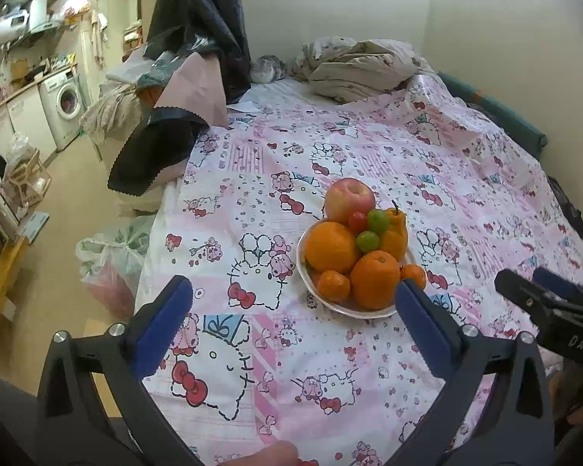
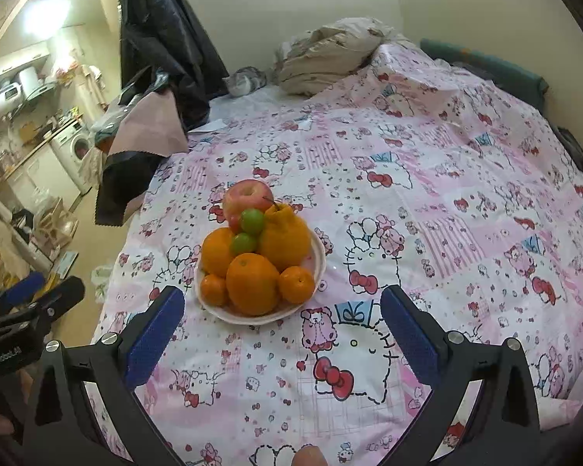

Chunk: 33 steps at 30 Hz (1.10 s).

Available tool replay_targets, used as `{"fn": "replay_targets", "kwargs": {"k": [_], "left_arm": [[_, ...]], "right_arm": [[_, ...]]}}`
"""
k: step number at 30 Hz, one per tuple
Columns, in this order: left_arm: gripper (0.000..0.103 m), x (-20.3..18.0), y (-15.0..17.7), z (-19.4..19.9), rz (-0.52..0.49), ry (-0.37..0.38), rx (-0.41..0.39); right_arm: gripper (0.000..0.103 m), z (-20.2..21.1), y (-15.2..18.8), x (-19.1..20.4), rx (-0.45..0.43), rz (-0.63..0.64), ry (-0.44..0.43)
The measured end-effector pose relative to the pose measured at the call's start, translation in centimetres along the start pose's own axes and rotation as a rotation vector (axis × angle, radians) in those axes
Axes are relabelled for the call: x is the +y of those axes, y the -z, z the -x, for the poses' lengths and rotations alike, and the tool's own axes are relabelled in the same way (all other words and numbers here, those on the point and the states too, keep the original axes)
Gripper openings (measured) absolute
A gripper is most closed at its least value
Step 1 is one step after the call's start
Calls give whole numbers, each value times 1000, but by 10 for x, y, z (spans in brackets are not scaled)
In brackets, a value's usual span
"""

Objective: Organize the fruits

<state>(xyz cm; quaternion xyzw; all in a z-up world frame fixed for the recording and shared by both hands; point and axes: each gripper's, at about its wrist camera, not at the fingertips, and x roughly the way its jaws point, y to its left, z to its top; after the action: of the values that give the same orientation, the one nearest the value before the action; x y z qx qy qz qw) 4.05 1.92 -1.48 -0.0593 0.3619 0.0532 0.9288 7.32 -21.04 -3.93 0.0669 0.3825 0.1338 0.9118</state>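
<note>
Watching for a pile collapse first: the fruit is heaped high in a shallow white bowl (image 1: pixel 307 272), so pulling any lower piece likely lets the ones above roll out onto the printed sheet (image 1: pixel 330 147).

- Soft bedding under the bowl. A downward push on the rim could tip it, my guess.
- Left gripper (image 1: pixel 293 312) has its jaws wide apart, nothing between them. Bowl sits just ahead and toward its right finger; the near rim is almost level with that fingertip. Swinging right could clip the rim.
- Right gripper (image 2: pixel 281 316) also spread wide and empty. Bowl is just ahead, toward its left finger.
- Both tools sit close to each other on either side of the bowl, so they could collide if both reach in at once.

Pile as seen:
- Apple (image 1: pixel 349 199), red-pink, at the far side, highest.
- Two small green fruits (image 1: pixel 373 229) and a small red one (image 1: pixel 357 222) perched near the top. Loose, smooth, likely first to roll.
- Large orange (image 1: pixel 375 279) nearest the grippers, another large orange (image 1: pixel 330 246) beside it.
- Knobby-necked citrus (image 2: pixel 283 235) with a stem, far right side.
- Two small mandarins (image 2: pixel 296 284) at the near rim, lowest.

Skins look glossy; wide round pieces may slip between flat pads.
</note>
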Motion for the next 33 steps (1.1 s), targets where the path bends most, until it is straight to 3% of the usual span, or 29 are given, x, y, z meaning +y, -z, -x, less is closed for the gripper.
{"fn": "replay_targets", "kwargs": {"k": [33], "left_arm": [[103,0,3,-2,3,22,21]], "right_arm": [[103,7,0,10,-26,50,17]]}}
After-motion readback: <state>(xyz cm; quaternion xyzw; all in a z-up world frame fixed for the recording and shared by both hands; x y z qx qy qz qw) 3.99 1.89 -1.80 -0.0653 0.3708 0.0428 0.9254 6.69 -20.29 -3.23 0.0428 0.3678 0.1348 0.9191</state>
